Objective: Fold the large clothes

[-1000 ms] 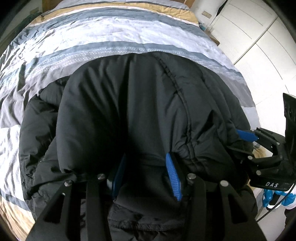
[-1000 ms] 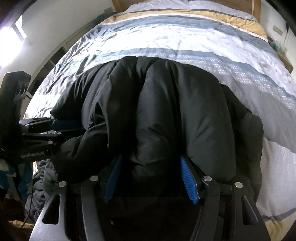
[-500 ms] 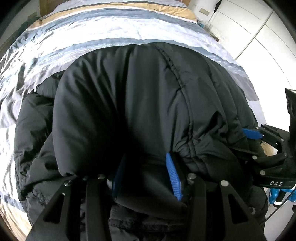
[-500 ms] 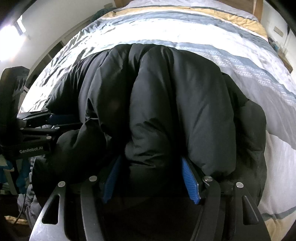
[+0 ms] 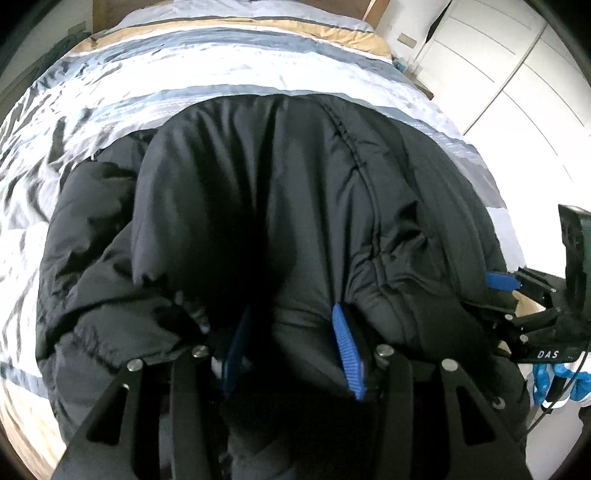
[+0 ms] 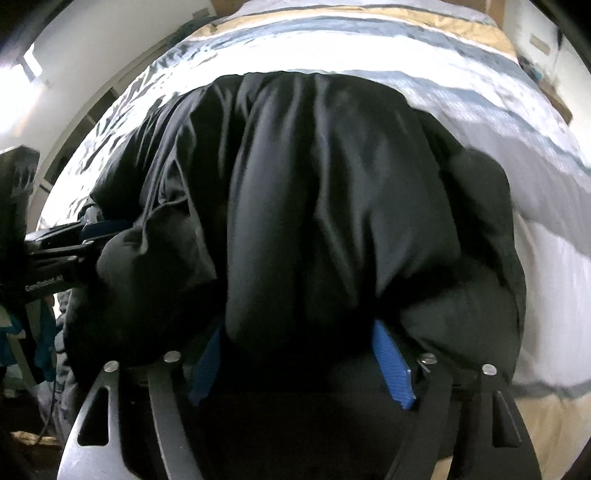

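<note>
A black puffer jacket (image 5: 280,192) lies on the striped bed, its near part doubled over toward the headboard. My left gripper (image 5: 291,332) is shut on a thick fold of the jacket's near edge, with both blue pads (image 5: 347,350) sunk in the fabric. My right gripper (image 6: 299,354) is on the same edge further right. Its jaws are opening, and the padded fold still fills the gap and touches both pads (image 6: 391,365). Each view catches the other gripper from the side: the right gripper (image 5: 509,288) and the left gripper (image 6: 92,229), tips buried in the jacket.
The striped white, grey and tan duvet (image 5: 221,62) covers the bed beyond the jacket, up to a wooden headboard (image 6: 480,5). White wardrobe doors (image 5: 517,74) stand along the right side. A wall and shelving (image 6: 92,92) run along the left.
Both grippers have carried the jacket's near edge forward, so the folded layer covers more of the jacket beneath. The right gripper's pads stand wider apart than before.
</note>
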Tool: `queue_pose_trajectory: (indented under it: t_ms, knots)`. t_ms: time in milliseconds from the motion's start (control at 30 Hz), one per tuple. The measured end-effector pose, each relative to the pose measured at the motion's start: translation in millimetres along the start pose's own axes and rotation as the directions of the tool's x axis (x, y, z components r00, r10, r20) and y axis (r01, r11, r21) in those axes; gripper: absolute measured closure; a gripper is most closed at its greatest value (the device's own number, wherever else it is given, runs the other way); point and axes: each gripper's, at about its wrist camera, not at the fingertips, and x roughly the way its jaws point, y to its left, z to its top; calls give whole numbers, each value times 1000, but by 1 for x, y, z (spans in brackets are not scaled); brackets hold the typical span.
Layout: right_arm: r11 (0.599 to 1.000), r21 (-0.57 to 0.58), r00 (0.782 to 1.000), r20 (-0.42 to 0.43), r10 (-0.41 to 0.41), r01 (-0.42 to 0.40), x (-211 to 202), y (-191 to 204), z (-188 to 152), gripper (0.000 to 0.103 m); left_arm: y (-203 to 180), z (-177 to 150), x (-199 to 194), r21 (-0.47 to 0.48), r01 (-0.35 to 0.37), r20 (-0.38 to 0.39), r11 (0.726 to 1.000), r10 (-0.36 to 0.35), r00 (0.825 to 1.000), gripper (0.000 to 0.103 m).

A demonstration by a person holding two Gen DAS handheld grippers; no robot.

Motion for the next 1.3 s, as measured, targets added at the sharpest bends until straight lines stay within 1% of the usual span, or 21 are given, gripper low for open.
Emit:
queue_pose_trajectory:
  t_ms: [133,300,400,500,600,667,833,967,1300]
  knots:
    - [1000,15,1000,17,-9,9,-17,-1,-6,28,3,-2,-19,-11,8,4,1000,-8,1000,58]
    - [999,-14,998,46,-33,34,-45,6,-6,28,3,-2,-42,-8,-9,36,1000,10,999,58]
    - [1000,-10,995,93,-28,29,-65,9,-1,28,-4,3,-54,17,-23,75,1000,22,997,58]
    - [1000,2,991,134,-22,22,-74,13,10,28,-12,8,-60,28,-34,106,999,31,994,58]
    - [1000,5,988,153,-19,19,-71,18,21,28,-19,13,-58,33,-52,123,998,47,991,58]
    - [1000,-3,989,147,-22,23,-65,21,24,28,-21,13,-51,38,-57,113,998,52,992,58]
    - [999,-16,996,77,-43,44,-30,23,23,28,-23,8,-30,59,-90,77,994,85,993,58]
    - [999,3,998,35,-49,48,-14,16,17,28,-23,4,-26,67,-99,80,993,93,992,58]
    - [999,20,997,52,-48,47,-26,15,7,28,-31,0,-41,83,-128,110,988,118,987,58]
